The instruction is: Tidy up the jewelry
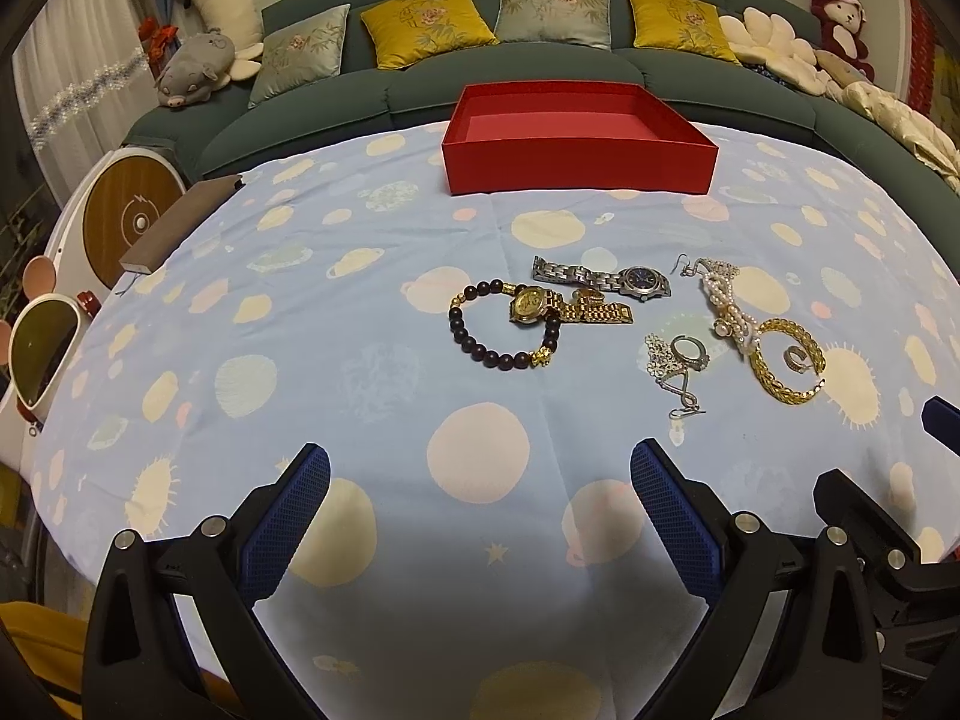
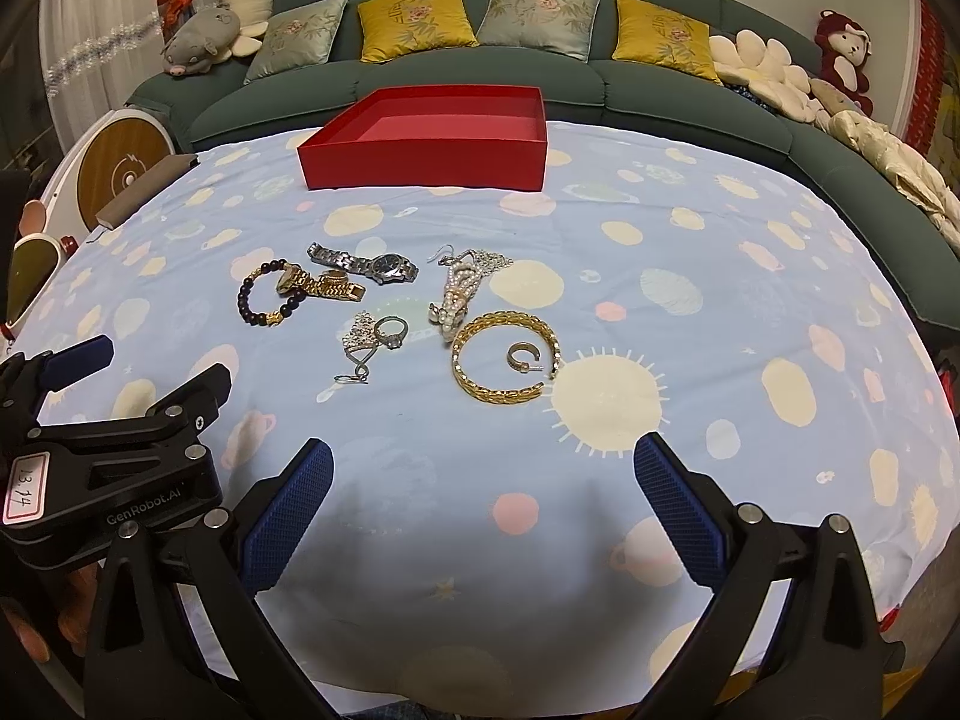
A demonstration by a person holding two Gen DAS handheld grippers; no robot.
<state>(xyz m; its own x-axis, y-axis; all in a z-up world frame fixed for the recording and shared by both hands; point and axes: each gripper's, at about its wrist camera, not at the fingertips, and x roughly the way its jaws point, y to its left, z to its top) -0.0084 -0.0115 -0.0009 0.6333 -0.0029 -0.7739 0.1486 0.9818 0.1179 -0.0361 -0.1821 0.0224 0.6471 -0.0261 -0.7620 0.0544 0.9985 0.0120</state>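
Both grippers — left gripper (image 1: 480, 504), right gripper (image 2: 483, 498) — fingers spread, empty, right view alone shows left's label (image 2: 24, 487).

A table is covered by a pale blue planet-print cloth (image 1: 336, 324). On it, a red box (image 1: 579, 141) is set at the far edge, a brown notebook (image 1: 180, 219) at the left edge. Mid-cloth, 2 watches (image 1: 600, 294), a dark bead bracelet (image 1: 504, 330), a gold bangle (image 2: 507, 363), a pearl piece (image 2: 459, 294) and silver rings (image 2: 390, 330) are laid.
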